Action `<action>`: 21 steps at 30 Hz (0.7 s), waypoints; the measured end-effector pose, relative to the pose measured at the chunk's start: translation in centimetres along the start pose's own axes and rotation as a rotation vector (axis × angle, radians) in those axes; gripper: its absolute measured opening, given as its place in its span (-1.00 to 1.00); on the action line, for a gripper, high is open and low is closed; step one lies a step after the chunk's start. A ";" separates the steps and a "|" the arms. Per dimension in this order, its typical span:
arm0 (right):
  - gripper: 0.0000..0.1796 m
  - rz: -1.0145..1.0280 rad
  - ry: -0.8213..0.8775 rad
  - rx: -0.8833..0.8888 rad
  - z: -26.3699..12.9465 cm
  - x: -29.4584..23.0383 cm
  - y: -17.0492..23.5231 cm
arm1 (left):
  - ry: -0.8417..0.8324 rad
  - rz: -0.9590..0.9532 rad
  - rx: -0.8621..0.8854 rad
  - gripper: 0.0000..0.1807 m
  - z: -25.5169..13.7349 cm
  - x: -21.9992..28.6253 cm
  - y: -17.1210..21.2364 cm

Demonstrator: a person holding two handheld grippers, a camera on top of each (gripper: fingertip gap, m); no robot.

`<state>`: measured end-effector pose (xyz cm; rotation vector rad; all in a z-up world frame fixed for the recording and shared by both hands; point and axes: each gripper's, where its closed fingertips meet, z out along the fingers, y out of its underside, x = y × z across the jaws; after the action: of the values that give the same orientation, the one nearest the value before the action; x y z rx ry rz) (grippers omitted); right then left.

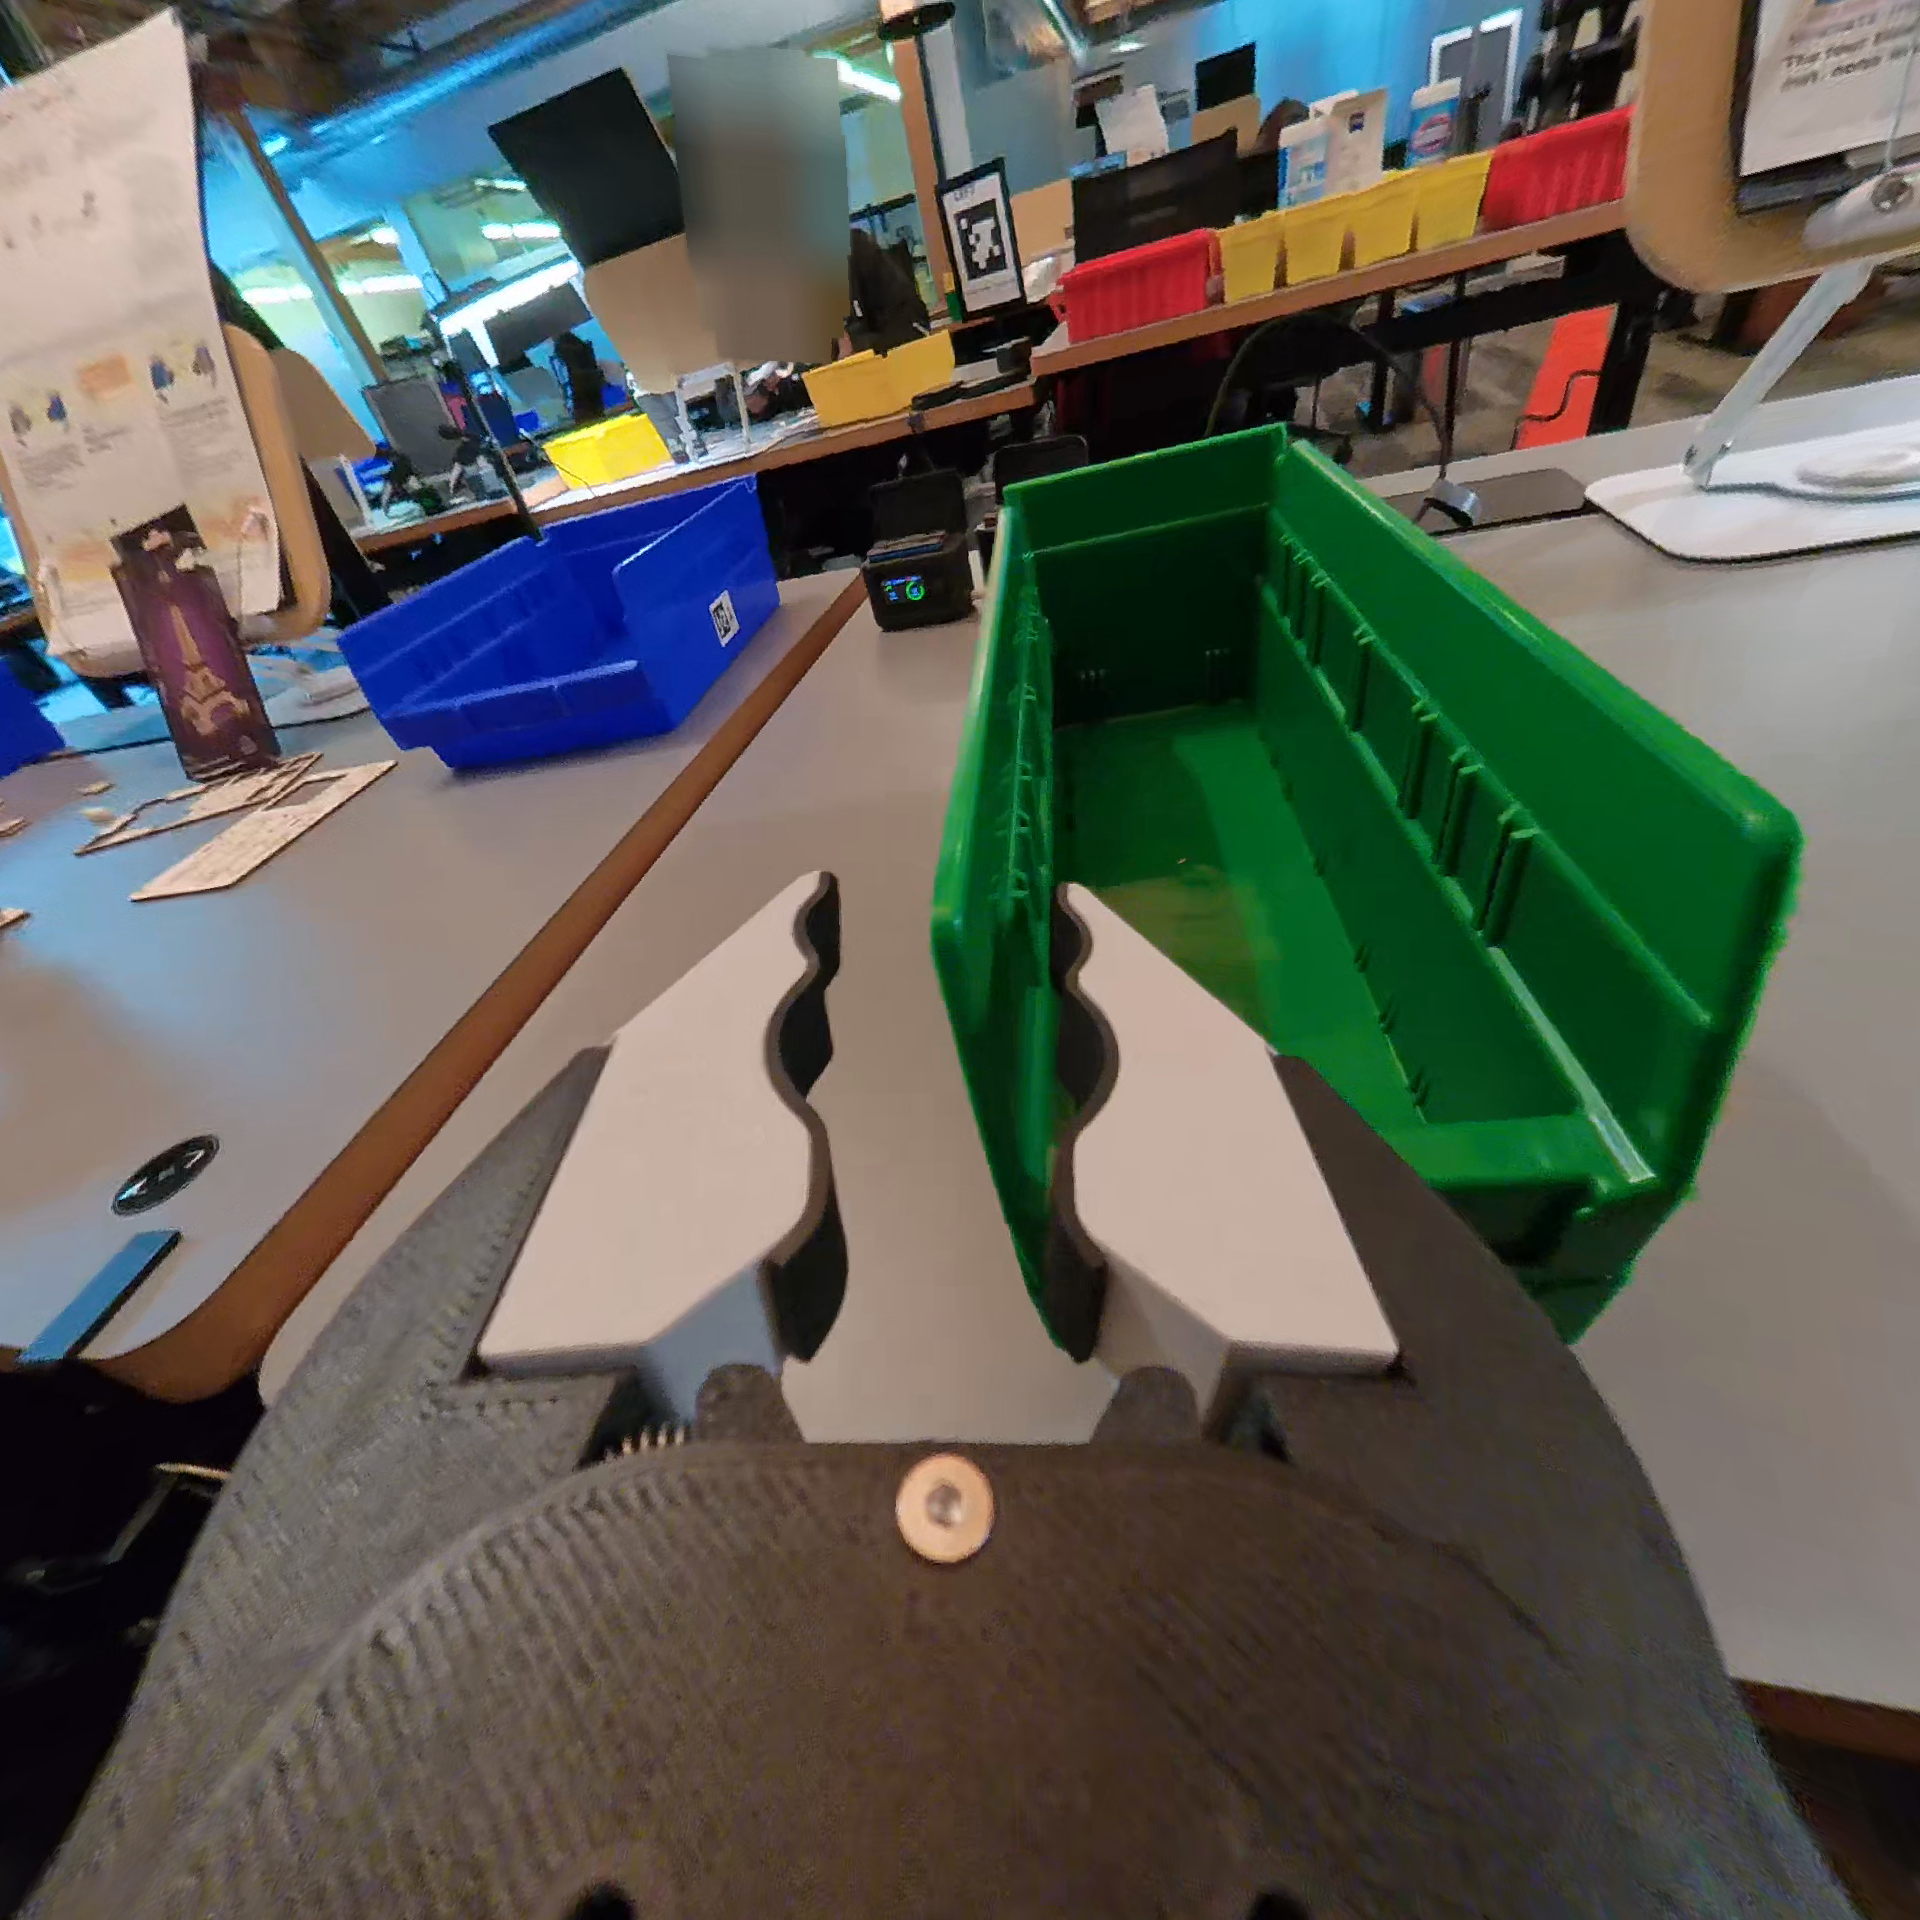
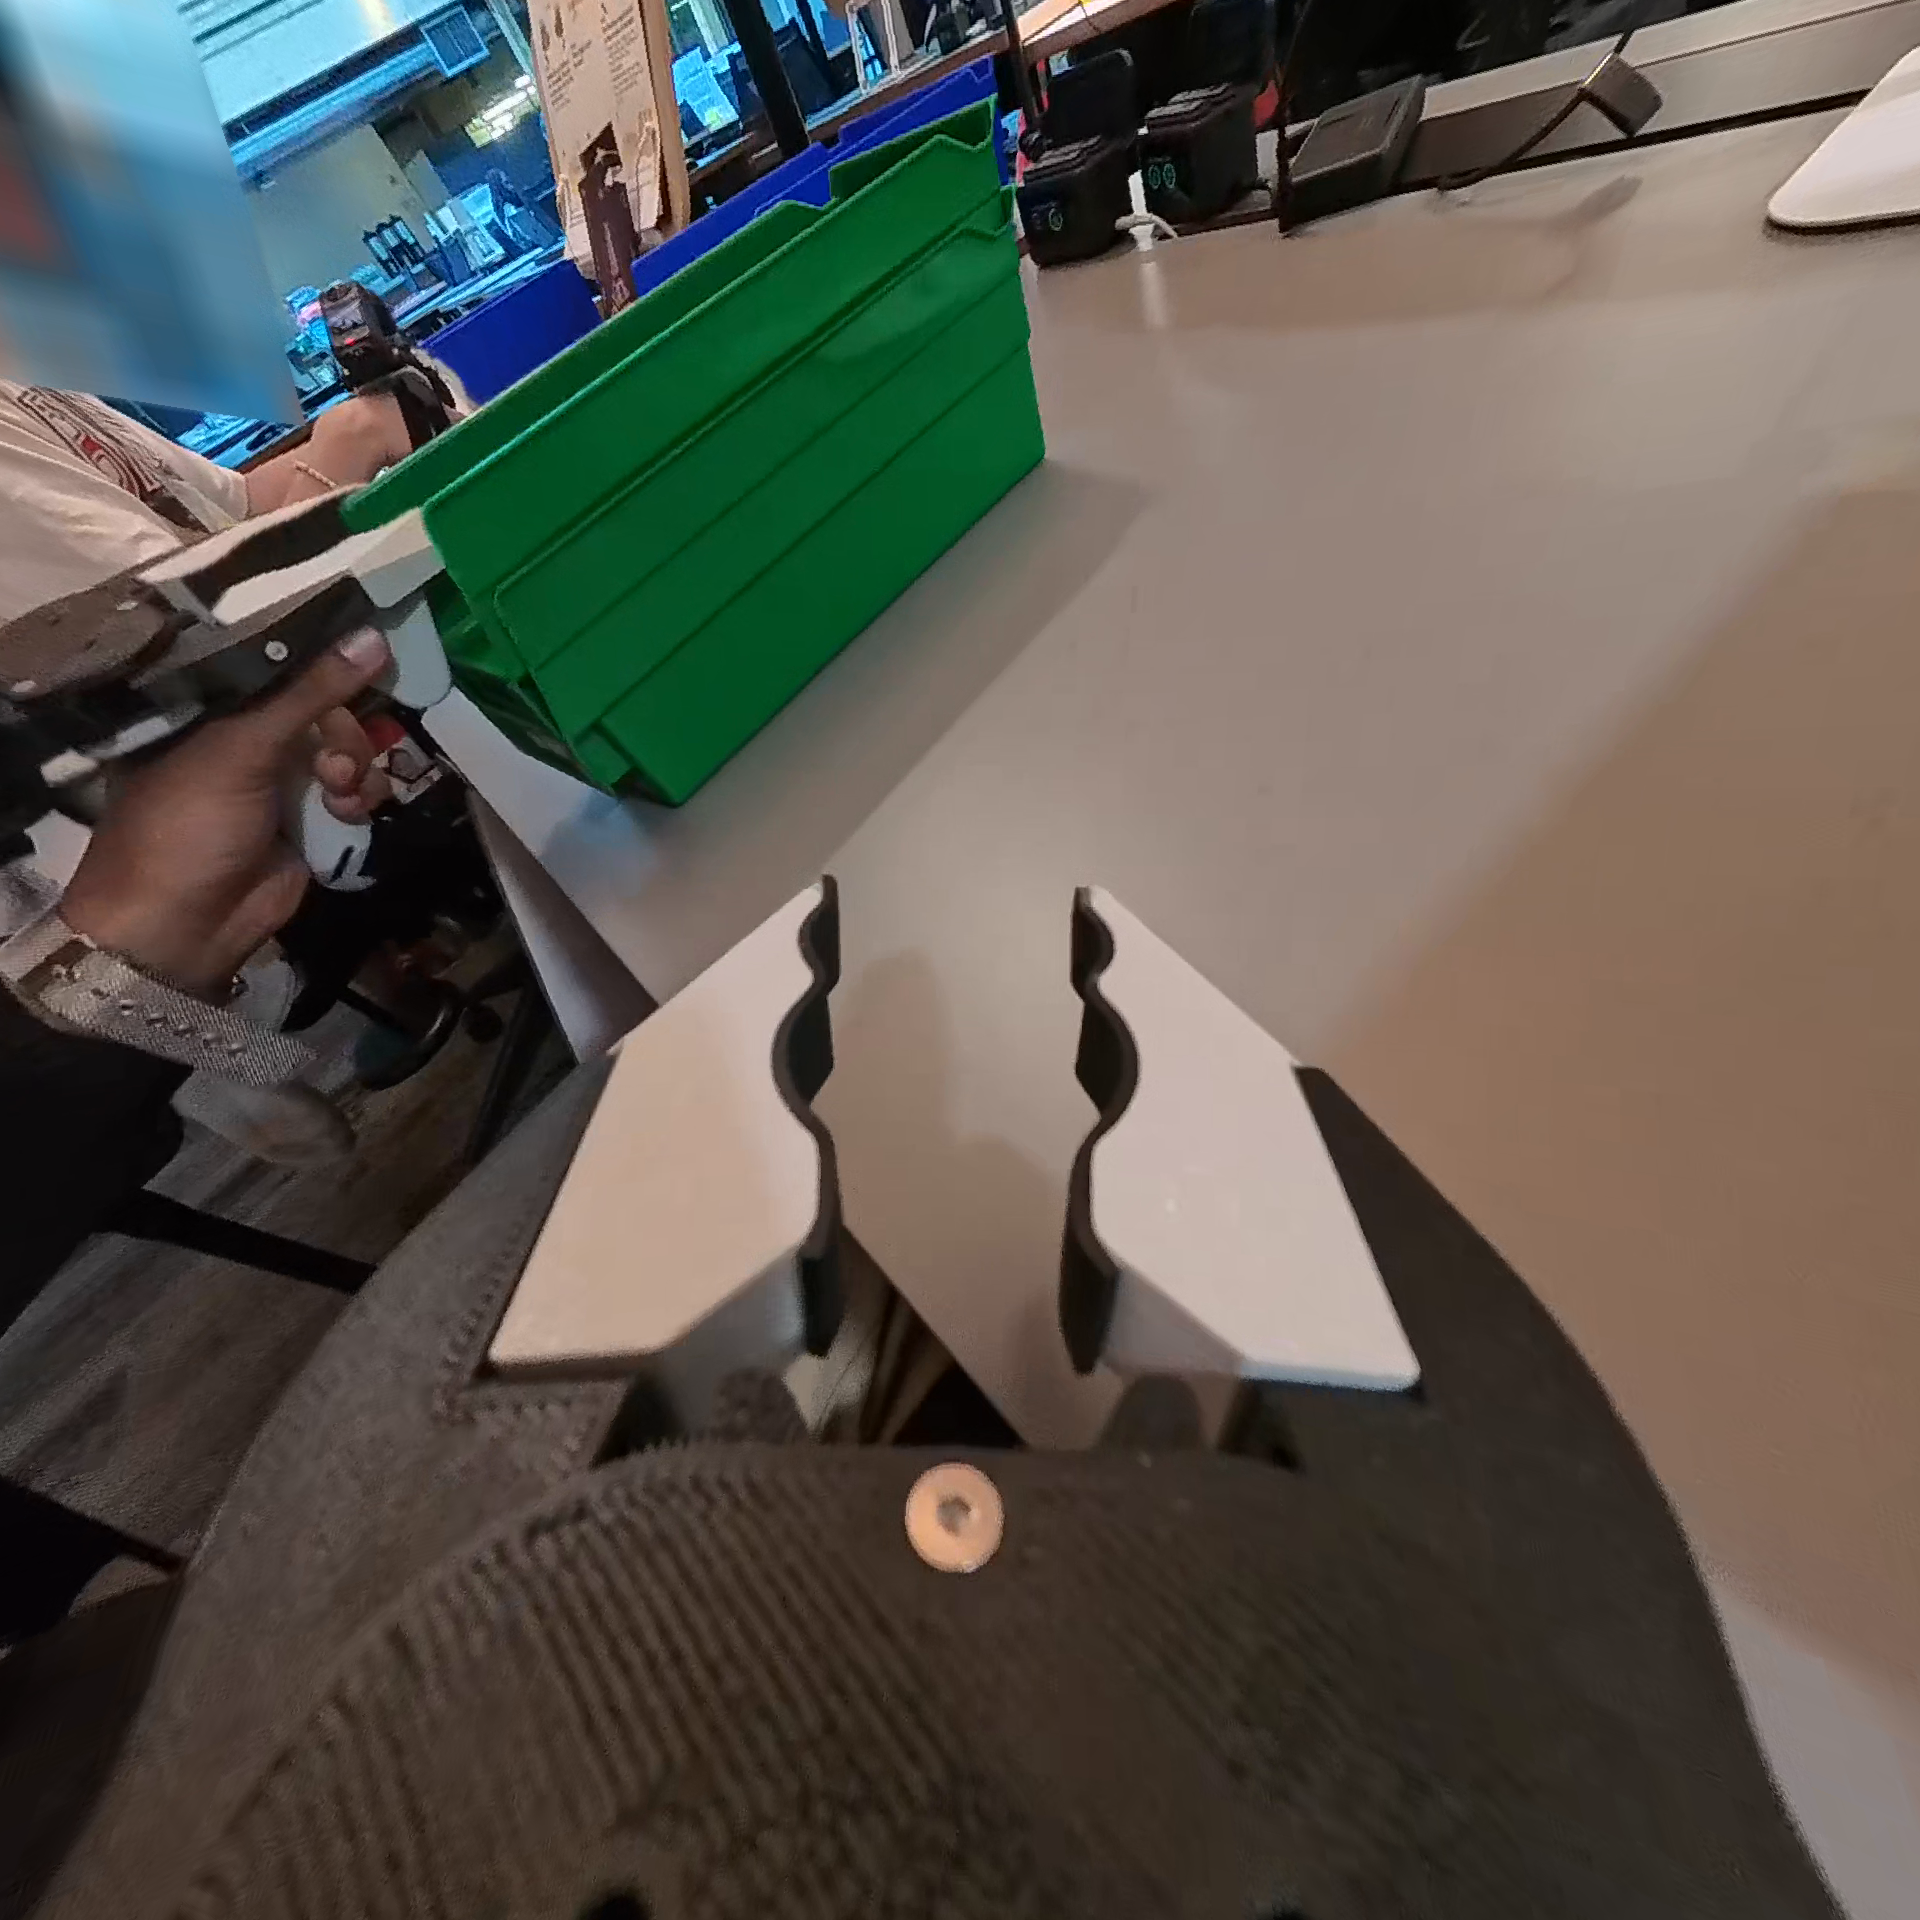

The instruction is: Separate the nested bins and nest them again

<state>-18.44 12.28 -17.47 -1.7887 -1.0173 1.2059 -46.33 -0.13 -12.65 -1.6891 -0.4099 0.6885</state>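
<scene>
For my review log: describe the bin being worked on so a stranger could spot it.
On the grey table, right of the open blue plastic bin, stands a long, narrow green plastic bin stack. Unlike the blue one, the left gripper straddles its side wall.

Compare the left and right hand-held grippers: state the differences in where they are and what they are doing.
The left hand-held gripper straddles the green bins' near side wall, one finger inside and one outside; the right hand-held gripper has only bare table between its fingers. The left is at the bins; the right is well away from them. Both are open.
</scene>
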 end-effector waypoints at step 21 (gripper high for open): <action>-0.58 -0.019 -0.097 -0.042 1.4 -2.4 0.4 | 0.195 -0.232 0.062 -0.97 -1.8 0.4 -0.5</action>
<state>-20.24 10.15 -17.34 -1.7629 -1.1200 1.2783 -44.83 -1.19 -12.03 -1.6024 -0.4333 0.3592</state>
